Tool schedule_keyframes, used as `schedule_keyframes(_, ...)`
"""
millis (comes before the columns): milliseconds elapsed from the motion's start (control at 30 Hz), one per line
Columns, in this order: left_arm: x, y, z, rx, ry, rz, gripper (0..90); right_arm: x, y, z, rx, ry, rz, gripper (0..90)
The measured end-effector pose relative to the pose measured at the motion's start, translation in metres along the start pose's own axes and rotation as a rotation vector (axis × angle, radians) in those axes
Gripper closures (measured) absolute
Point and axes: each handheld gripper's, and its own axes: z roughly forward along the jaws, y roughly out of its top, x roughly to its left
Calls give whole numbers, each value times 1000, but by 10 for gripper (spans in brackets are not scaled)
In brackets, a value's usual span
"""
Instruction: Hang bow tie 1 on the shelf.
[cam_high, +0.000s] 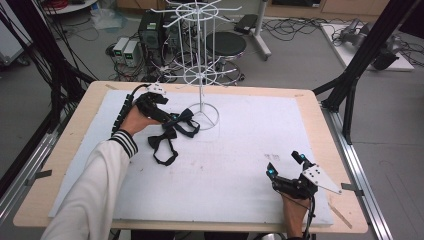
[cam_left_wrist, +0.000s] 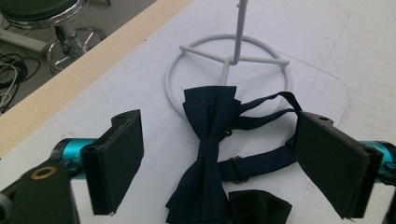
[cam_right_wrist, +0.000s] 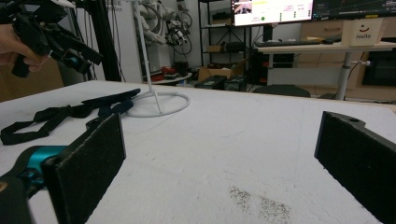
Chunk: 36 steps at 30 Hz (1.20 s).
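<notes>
A navy bow tie (cam_left_wrist: 208, 154) lies flat beside a black bow tie (cam_high: 162, 140).

Even, bright overhead light; soft faint shadows. White table mat (cam_high: 240, 150) near overexposed. High view soft, low detail. Jaw pads close-up slightly blurred.

The white wire rack (cam_high: 201, 60) is blocking the upper centre of the high view, two bow ties (cam_high: 172, 131) are lying left of centre, and the desk (cam_high: 240, 150) centre is lying open.

A lab: computer towers (cam_high: 131, 51), floor cables (cam_high: 300, 27), monitors (cam_right_wrist: 273, 10), black frame struts (cam_high: 367, 47).
</notes>
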Motion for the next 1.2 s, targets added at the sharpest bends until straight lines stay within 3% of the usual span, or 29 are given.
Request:
schedule_keyframes(267,1,-5,12,45,0,-7,205,1,0,-1,0,-4,-1,10)
schedule_keyframes(400,1,-7,20,81,2,-7,214,1,0,0,-3,-5,-1,10)
schedule_keyframes(500,1,-11,27,135,15,1,238,1,0,0,-3,-5,-4,10)
schedule_keyframes(800,3,-15,32,163,16,-8,275,1,0,0,-3,-7,-4,10)
schedule_keyframes(900,1,-15,36,176,18,12,309,1,0,-1,-1,-7,-1,10)
schedule_keyframes(1200,-1,-17,43,191,22,16,382,1,0,0,-8,-9,-9,10)
